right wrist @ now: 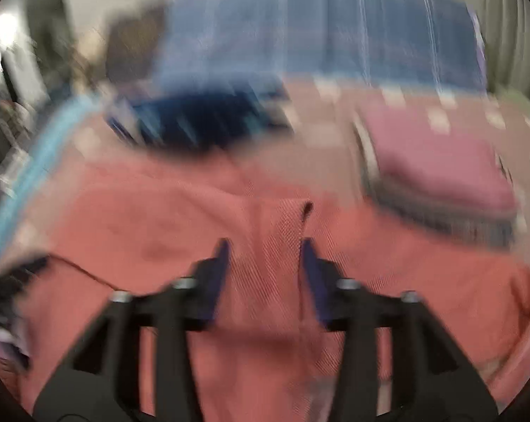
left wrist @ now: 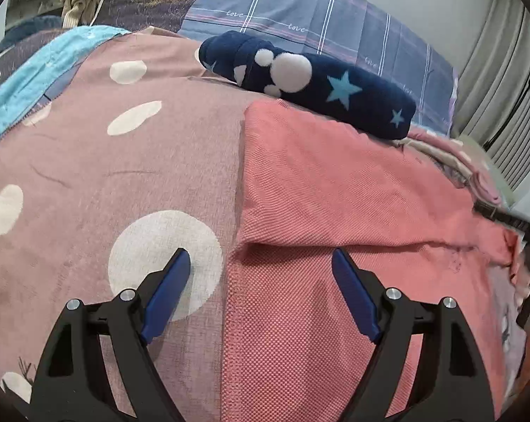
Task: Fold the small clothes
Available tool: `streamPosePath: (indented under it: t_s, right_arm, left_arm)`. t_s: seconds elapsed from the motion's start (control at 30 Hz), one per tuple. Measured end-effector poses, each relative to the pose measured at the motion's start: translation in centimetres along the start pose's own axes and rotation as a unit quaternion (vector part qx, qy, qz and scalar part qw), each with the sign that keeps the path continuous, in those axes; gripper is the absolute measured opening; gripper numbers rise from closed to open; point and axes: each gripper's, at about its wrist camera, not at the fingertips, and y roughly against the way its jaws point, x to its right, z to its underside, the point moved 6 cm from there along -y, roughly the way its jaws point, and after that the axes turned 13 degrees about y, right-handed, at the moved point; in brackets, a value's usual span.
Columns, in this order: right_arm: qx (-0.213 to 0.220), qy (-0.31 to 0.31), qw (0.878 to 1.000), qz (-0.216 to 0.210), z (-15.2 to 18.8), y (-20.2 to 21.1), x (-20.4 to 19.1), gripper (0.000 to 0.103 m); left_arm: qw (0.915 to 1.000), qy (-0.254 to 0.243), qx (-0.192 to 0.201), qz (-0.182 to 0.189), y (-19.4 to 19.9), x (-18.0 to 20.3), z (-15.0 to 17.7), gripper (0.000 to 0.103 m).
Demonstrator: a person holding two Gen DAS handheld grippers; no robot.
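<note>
Coral-pink knitted garment (left wrist: 335, 211) spread flat on dotted mauve bedspread (left wrist: 124, 161). Left gripper (left wrist: 261, 263) jaws wide, empty, straddling garment's 9 o'clock edge. Right gripper (right wrist: 265, 246) jaws half open over garment; blurred, grip unclear. Navy star-print fleece roll (left wrist: 310, 81) at 12 o'clock.

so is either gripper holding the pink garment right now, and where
The left gripper holds nothing; its jaws stand wide open over the pink garment. The right gripper straddles a raised fold of it, but blur hides any pinch.
</note>
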Motion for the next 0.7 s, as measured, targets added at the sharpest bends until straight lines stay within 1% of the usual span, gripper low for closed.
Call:
streamPosePath:
  t_s: [0.03,0.1,0.13,0.2,0.23,0.27,0.3,0.37,0.4,0.43,0.5,0.53,0.57,0.6,0.63,0.67,0.7]
  right_arm:
    - [0.003,-0.006,1.0,0.001,0.7,-0.1,0.2,0.046]
    - [0.017,-0.022,1.0,0.003,0.9,0.6,0.2,0.046]
    - [0.026,-0.027,0.999,0.002,0.8,1.2,0.1,0.046]
    - [0.045,-0.014,0.999,-0.008,-0.5,2.2,-0.8,0.046]
    - [0.054,0.004,0.998,-0.019,-1.7,2.8,-2.0,0.046]
    - [0.058,0.016,0.998,-0.029,-2.4,3.1,-2.8,0.046]
    - [0.064,0.04,0.996,-0.055,-4.1,3.3,-4.8,0.046]
    - [0.058,0.066,0.99,-0.106,-6.0,2.8,-7.5,0.046]
    - [0.045,0.082,0.984,-0.148,-8.1,2.1,-10.0,0.046]
    - [0.041,0.088,0.982,-0.163,-9.6,1.4,-10.9,0.046]
    - [0.036,0.095,0.979,-0.179,-12.7,0.2,-13.9,0.046]
    - [0.033,0.095,0.977,-0.188,-13.9,-0.3,-15.3,0.045]
    - [0.032,0.096,0.975,-0.199,-15.1,-0.8,-16.5,0.042]
    - [0.031,0.1,0.972,-0.208,-16.2,-1.4,-17.7,0.041]
    - [0.029,0.107,0.971,-0.213,-17.1,-2.1,-18.7,0.038]
    - [0.025,0.115,0.97,-0.214,-17.8,-2.8,-19.6,0.037]
    - [0.019,0.122,0.969,-0.212,-18.4,-3.5,-20.4,0.037]
  left_arm:
    - [1.0,0.001,0.0,0.001,0.0,-0.1,0.0,0.083]
    - [1.0,0.006,0.0,0.006,0.0,-0.2,-0.1,0.083]
    - [1.0,0.006,0.0,0.006,0.1,-0.3,-0.1,0.083]
    - [0.9999,0.006,-0.001,0.012,0.1,-0.2,-0.2,0.083]
    - [0.9995,0.01,-0.006,0.028,0.2,-0.2,-0.5,0.083]
    - [0.998,0.025,-0.012,0.058,0.4,-0.1,-1.0,0.083]
    - [0.9964,0.035,-0.014,0.076,0.6,-0.2,-1.5,0.083]
    - [0.9919,0.048,-0.021,0.116,0.6,-0.3,-3.6,0.083]
    - [0.9921,0.048,-0.021,0.114,0.4,-0.3,-4.4,0.083]
    - [0.9929,0.048,-0.023,0.106,-0.2,-0.3,-5.3,0.082]
    - [0.9936,0.037,-0.041,0.099,-1.7,0.0,-6.5,0.074]
    - [0.9944,0.028,-0.045,0.092,-2.5,0.1,-7.0,0.068]
    - [0.995,0.02,-0.054,0.081,-3.9,0.2,-7.3,0.055]
    - [0.994,0.024,-0.064,0.086,-4.7,0.1,-7.3,0.044]
    - [0.9913,0.036,-0.074,0.103,-5.6,-0.1,-7.1,0.024]
    - [0.9887,0.048,-0.073,0.122,-6.0,-0.3,-6.9,0.016]
    - [0.9874,0.053,-0.065,0.134,-6.1,-0.4,-6.6,0.014]
